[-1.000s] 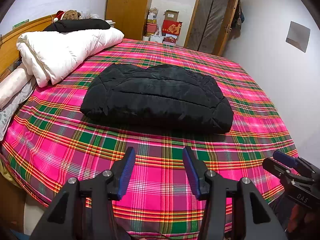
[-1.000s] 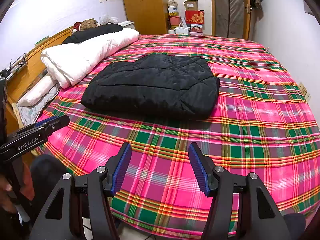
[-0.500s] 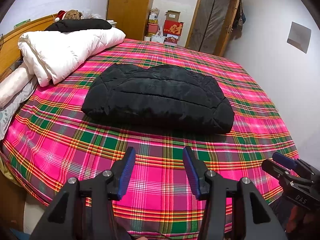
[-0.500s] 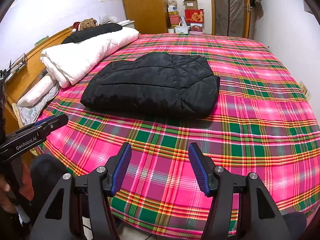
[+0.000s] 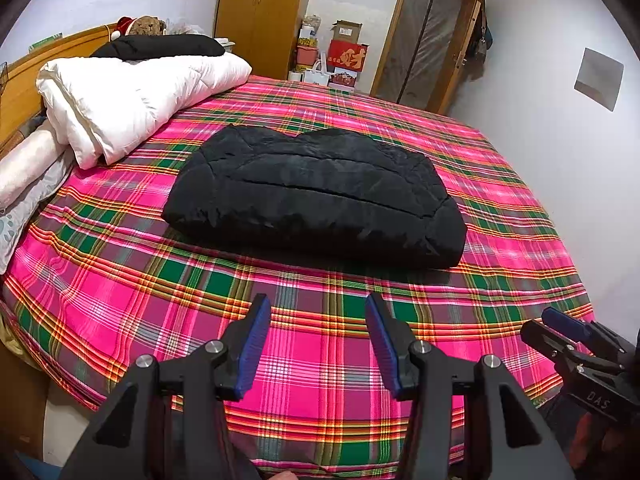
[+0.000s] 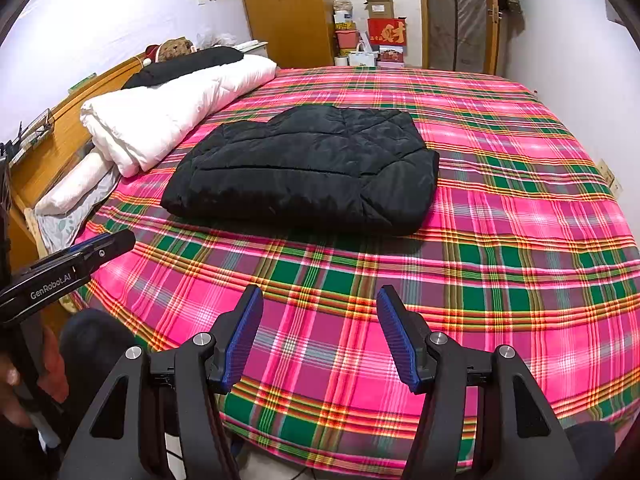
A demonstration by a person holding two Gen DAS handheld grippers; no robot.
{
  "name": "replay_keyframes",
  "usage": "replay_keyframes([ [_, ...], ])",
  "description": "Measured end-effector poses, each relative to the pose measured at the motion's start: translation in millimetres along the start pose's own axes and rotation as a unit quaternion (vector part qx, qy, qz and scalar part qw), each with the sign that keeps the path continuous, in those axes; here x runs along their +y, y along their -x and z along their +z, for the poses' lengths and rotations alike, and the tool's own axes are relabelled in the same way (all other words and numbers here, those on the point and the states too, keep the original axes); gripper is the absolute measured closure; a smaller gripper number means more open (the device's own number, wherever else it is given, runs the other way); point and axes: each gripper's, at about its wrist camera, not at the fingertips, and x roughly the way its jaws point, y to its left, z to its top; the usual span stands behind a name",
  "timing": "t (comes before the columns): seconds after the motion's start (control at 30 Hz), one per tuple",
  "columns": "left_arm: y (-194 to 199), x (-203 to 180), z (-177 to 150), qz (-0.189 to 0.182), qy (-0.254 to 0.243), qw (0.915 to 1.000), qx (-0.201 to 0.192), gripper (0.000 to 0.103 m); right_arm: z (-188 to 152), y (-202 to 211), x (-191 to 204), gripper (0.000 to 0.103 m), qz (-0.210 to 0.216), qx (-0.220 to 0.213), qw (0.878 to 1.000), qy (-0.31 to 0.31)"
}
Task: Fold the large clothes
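A black quilted jacket (image 5: 316,196) (image 6: 304,168) lies folded into a thick rectangle in the middle of the bed, on a pink and green plaid sheet (image 5: 120,292) (image 6: 520,240). My left gripper (image 5: 316,312) hovers open over the near edge of the bed, short of the jacket, with nothing between its blue pads. My right gripper (image 6: 320,304) is likewise open and empty, held back from the jacket's near edge. Each gripper shows at the side of the other's view: the right one (image 5: 560,324) and the left one (image 6: 104,246).
A rolled white duvet (image 5: 132,96) (image 6: 172,116) and a black pillow (image 5: 160,46) lie along the wooden headboard (image 6: 44,152) at the left. A wardrobe (image 5: 260,12), boxes (image 6: 386,30) and a door (image 5: 428,40) stand beyond the bed's far end. A wall (image 5: 560,140) runs close on the right.
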Motion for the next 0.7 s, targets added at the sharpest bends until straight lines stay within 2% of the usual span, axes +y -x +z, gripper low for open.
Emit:
replay_keyframes([
  [0.47,-1.6,-6.2,-2.1,-0.006,-0.006,1.0,0.004,0.052,-2.4,-1.2,-0.6,0.043,-0.002,0.001,1.0,-0.009],
  [0.7,-2.7,-9.1,-2.7,0.008,-0.002,1.0,0.0,0.052,-3.9,-0.9,-5.6,0.043,-0.004,0.0,1.0,-0.017],
])
